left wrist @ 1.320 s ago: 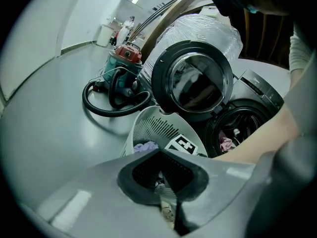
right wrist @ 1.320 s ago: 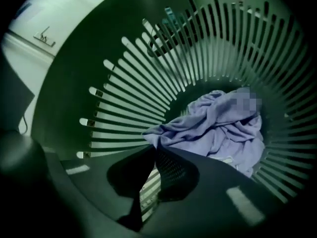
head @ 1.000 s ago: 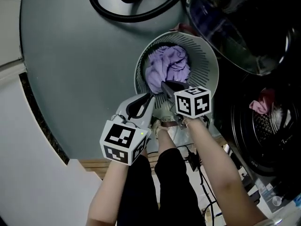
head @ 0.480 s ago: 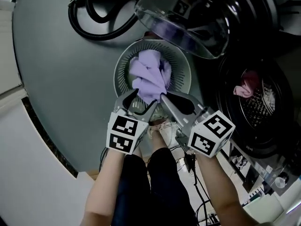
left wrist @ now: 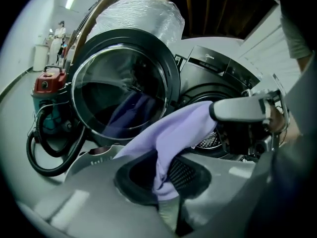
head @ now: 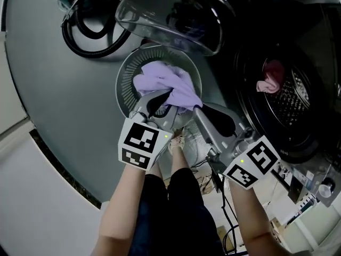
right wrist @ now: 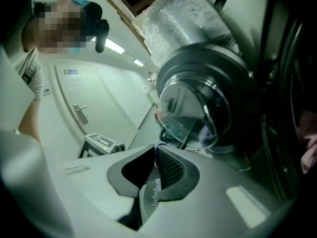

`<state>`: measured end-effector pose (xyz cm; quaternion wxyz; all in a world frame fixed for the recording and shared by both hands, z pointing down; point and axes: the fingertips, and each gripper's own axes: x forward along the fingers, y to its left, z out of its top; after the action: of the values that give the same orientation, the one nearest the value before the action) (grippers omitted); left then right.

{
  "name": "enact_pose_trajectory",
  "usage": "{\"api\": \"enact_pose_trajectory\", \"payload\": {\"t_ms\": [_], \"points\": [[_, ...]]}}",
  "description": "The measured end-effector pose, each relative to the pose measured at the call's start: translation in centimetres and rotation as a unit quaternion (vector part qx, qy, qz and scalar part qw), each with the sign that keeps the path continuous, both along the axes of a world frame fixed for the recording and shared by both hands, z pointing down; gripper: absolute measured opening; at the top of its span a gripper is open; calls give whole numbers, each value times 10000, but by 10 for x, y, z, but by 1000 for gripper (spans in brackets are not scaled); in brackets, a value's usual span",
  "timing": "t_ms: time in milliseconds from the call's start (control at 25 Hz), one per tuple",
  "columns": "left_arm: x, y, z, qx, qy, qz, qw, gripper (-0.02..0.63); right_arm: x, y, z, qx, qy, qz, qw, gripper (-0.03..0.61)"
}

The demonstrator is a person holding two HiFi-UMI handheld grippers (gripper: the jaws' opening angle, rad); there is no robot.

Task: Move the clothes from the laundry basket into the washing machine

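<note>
Lilac — one garment (head: 176,87), one basket (head: 122,81)

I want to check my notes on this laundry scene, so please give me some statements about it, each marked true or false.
1. The left gripper is shut on the lilac garment. True.
2. The washing machine door is closed. False: it stands open.
3. A pink garment lies in the drum. True.
4. The lilac garment is inside the drum. False: it is held over the laundry basket.
5. The right gripper is open and empty. False: it pinches the lilac garment's edge.
</note>
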<state>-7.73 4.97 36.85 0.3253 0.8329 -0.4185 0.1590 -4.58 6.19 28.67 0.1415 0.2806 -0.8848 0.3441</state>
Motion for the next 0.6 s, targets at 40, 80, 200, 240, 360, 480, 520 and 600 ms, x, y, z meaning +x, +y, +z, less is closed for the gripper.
{"api": "enact_pose_trajectory", "payload": {"t_ms": [40,80,200,240,360,480,520,600], "points": [[5,-3,-5,78,73,20,9999,46,10,-2,-1,171,116,143,9997,44],[10,-6,-11,180,137,61,9997,44,19,-3,-1,324,218,285,9988,46],[28,-19,-30,472,270,314,9980,43,47,-7,6,479,416,750,9952,89],[34,-22,-36,533,319,418,9972,41,55,-7,12,414,472,869,9942,141],[54,-28,-51,651,451,747,9941,41,70,-7,35,139,572,1025,9930,314],[71,-33,-57,695,490,1046,9909,40,83,-19,50,135,295,1202,9922,409],[74,-35,-57,679,522,1124,9900,40,86,-23,53,136,89,1182,9929,444],[82,-38,-56,660,535,1383,9867,40,88,-27,59,130,-281,903,9954,457]]}}
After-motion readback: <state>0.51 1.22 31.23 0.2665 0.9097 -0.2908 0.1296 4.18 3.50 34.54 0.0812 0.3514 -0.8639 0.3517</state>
